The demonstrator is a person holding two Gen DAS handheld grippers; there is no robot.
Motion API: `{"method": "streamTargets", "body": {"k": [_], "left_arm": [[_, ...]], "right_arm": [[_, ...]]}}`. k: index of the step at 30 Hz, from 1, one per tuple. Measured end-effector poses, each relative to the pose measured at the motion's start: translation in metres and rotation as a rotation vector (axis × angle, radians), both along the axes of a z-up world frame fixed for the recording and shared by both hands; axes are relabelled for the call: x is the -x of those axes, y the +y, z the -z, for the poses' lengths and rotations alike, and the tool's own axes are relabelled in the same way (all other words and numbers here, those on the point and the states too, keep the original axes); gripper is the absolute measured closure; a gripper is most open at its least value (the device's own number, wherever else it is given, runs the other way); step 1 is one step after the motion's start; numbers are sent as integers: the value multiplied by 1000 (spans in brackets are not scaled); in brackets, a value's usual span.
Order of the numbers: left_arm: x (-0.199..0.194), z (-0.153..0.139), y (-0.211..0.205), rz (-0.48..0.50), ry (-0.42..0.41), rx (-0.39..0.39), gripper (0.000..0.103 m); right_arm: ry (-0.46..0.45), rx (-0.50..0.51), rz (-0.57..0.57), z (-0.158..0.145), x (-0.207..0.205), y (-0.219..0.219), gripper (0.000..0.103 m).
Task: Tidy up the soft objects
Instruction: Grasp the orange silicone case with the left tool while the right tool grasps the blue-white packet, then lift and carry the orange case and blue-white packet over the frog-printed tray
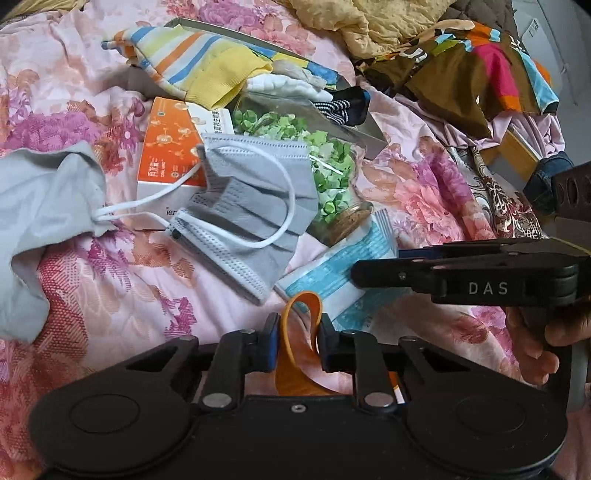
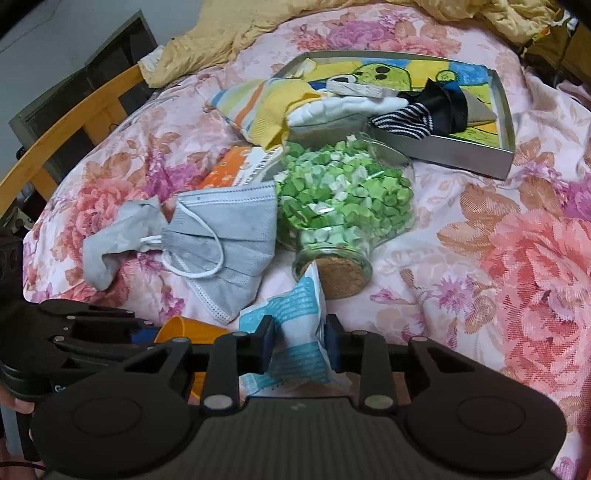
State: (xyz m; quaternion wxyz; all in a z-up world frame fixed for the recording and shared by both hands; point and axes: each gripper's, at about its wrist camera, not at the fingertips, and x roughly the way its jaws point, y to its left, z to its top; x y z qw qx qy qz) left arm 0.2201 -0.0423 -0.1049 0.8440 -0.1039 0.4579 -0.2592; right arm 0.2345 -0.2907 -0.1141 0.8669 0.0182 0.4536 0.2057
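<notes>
Orange plastic, a small cup [image 1: 297, 354] lying on its side on the pink floral bedspread [image 1: 110, 295], is sitting between the narrowed jaws of the left gripper [image 1: 297, 332]; its curled rim is bending between the blue pads, which are pressing on it from both sides. Just to its right, the right gripper [image 2: 300, 345] is pinching a blue-and-white plastic wrapper [image 2: 295, 332], its jaws drawn in narrow on the crumpled film; the left wrist view is showing that gripper from the side, with a hand [image 1: 535, 347] wrapping its handle. Beyond the wrapper, a glass jar [image 2: 343, 206] full of green paper stars is lying on its side, its cork stopper [image 2: 341, 278] facing the cameras and touching the wrapper's far end. A grey face mask [image 2: 225, 243] with white ear loops is lying just left of the jar, partly overlapping an orange-and-white box [image 1: 166, 155], and a pale grey cloth [image 1: 40, 206] is lying beside the mask on the left. Farther back, a metal tray [image 2: 502, 122] with a cartoon picture on its floor is holding a striped yellow sock [image 2: 269, 107], a white sock [image 2: 332, 107] and a dark striped sock [image 2: 413, 118], several of them spilling over its near rim. A yellow quilt [image 2: 229, 33] is bunching at the far edge of the bed.
</notes>
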Motion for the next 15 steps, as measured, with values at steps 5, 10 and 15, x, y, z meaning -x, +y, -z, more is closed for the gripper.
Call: {"method": "streamTargets", "body": {"k": [5,10,15], "left_arm": [[-1,6,2,-28,7,-46,81],[2,1,3,-44,-17,-41,82],[10,-10,10,-104,-47,-12,85]], "right_arm": [[-11,25,-19,0,2,5,70],[-37,55,-37,-3,6,9,74],[-78,53,-42,-12,13,9,81]]}}
